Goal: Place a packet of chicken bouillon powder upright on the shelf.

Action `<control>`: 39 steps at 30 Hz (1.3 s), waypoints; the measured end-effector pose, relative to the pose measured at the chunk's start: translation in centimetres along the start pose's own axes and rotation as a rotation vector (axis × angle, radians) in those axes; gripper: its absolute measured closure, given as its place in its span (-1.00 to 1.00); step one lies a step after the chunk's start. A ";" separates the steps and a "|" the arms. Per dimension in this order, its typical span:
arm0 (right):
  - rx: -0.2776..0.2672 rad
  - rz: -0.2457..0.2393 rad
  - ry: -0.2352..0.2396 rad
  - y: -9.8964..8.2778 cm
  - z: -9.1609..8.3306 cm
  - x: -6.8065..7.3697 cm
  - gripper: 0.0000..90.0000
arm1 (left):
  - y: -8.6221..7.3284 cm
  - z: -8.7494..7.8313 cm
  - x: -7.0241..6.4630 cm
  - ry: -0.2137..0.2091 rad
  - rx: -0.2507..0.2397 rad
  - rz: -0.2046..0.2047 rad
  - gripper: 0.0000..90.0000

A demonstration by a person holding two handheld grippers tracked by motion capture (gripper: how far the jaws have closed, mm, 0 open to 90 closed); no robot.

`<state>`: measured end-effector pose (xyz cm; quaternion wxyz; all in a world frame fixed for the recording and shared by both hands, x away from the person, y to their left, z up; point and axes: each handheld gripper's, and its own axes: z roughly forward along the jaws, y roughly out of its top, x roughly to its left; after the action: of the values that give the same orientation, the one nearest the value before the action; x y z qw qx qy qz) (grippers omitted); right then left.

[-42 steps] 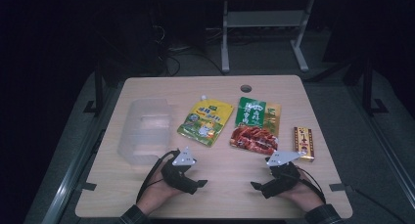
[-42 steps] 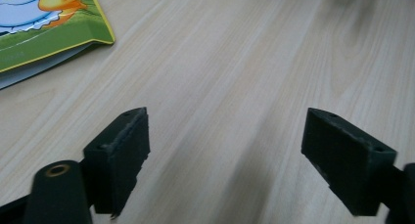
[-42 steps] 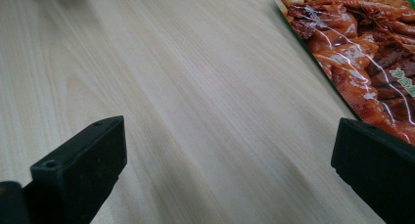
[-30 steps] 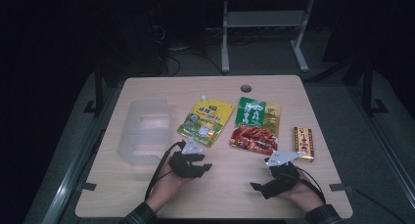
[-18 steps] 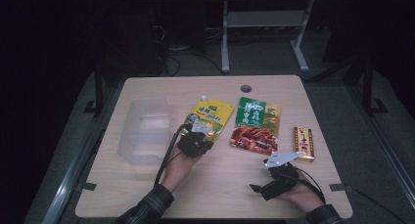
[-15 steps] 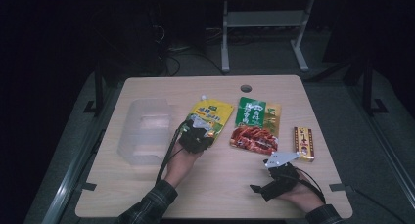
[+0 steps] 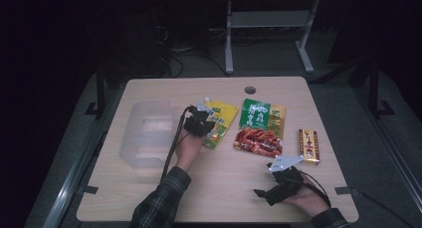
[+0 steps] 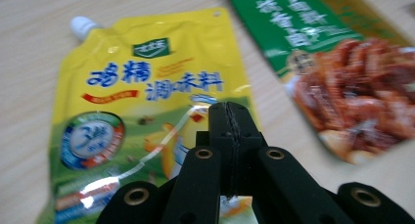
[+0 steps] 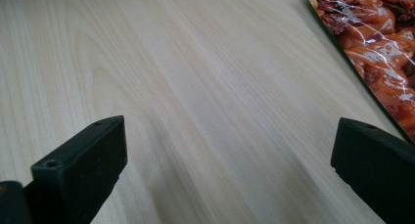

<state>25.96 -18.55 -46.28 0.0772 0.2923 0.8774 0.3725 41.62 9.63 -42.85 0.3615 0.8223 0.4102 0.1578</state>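
On the counter (image 7: pixel 209 188), left of centre: yellow spouted pouch (image 8: pixel 147 97), left gripper (image 7: pixel 199 122) over it, jaws clenched, nothing between. Print legible in left gripper view; lower edge cut off. Right gripper (image 7: pixel 263 194) released, over bare wood.

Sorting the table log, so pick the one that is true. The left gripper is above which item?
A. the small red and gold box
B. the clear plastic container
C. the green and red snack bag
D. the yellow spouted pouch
D: in the left gripper view the left gripper, jaws together, sits over the yellow spouted pouch.
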 end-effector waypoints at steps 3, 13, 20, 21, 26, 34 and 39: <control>0.002 -0.002 -0.001 -0.1 0.0 0.0 -0.93 | 0.2 1.0 0.5 0.030 0.016 -0.007 0.99; 0.002 -0.006 0.003 -0.1 -0.1 -0.2 -0.92 | -0.2 2.8 1.7 0.104 0.070 -0.016 1.00; 0.003 -0.007 0.001 -0.1 -0.1 -0.1 -0.92 | -0.5 2.4 1.3 0.112 0.093 -0.010 1.00; 0.002 -0.006 0.001 -0.1 -0.1 -0.1 -0.91 | -0.6 2.3 1.3 0.111 0.094 -0.005 1.00; 0.002 -0.007 0.002 -0.1 -0.1 -0.2 -0.91 | -1.3 1.6 0.9 0.103 0.086 -0.028 1.00; 0.005 -0.006 -0.002 -0.1 -0.1 -0.1 -0.91 | -2.8 0.2 0.1 0.088 0.075 -0.042 1.00; 0.005 -0.007 -0.002 -0.1 0.0 -0.1 -0.91 | -3.3 -0.3 -0.5 0.068 0.066 -0.040 1.00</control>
<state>25.98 -18.69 -46.33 0.0788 0.2898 0.8794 0.3695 39.27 10.74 -45.02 0.3229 0.8195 0.4438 0.1648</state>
